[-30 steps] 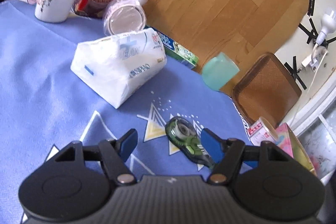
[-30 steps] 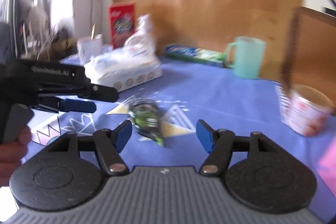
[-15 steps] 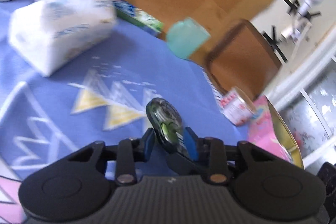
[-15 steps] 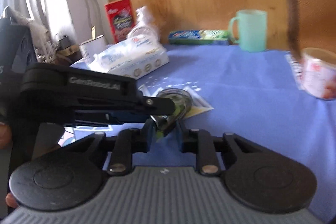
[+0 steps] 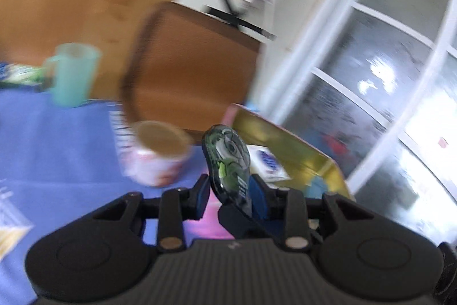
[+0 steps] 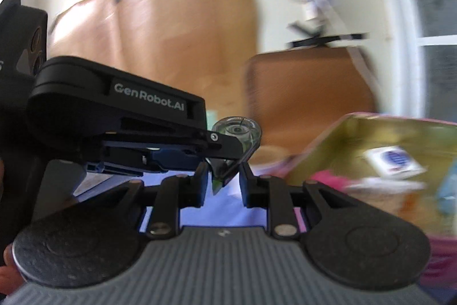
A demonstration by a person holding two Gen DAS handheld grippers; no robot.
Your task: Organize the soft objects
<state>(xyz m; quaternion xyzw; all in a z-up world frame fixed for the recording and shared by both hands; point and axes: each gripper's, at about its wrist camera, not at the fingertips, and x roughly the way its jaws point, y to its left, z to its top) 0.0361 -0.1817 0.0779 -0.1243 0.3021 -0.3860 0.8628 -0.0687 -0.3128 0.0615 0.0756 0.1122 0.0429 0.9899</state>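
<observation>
Blue patterned tablecloth (image 5: 57, 139) is stretching beneath both claws. Nearest, the left claw (image 5: 230, 192) is clamping its blue pads on a clear green teardrop-shaped plastic tape dispenser (image 5: 228, 159), held edge-up. The right claw (image 6: 222, 180) is pinching the same dispenser's pointed lower tip. Just beyond the left claw, a blurred round paper cup (image 5: 155, 152) is standing; to the claw's right a shiny gold-lined pink box (image 5: 288, 146) is lying open. Farther left, a smooth mint plastic mug (image 5: 74, 73) is sitting before a brown woven chair back (image 5: 194, 70).
</observation>
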